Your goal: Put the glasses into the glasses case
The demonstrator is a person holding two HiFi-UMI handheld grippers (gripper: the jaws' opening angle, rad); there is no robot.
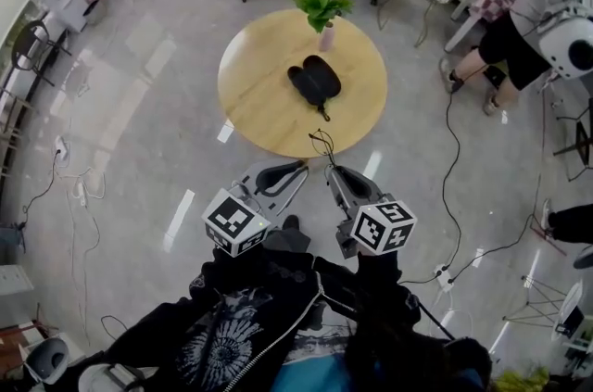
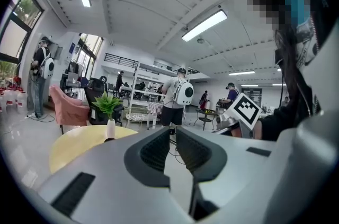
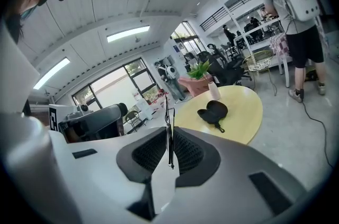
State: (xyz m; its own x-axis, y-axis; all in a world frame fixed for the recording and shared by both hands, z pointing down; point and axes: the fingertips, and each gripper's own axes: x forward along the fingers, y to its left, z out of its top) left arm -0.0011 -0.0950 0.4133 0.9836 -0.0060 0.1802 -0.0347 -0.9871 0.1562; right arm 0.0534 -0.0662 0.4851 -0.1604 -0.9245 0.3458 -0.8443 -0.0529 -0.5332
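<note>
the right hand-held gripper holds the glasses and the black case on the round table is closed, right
Not quite. The case is open, not closed: the head view shows its two halves spread flat on the table. The rest holds: the right hand-held gripper grips the glasses between its jaws.
</note>
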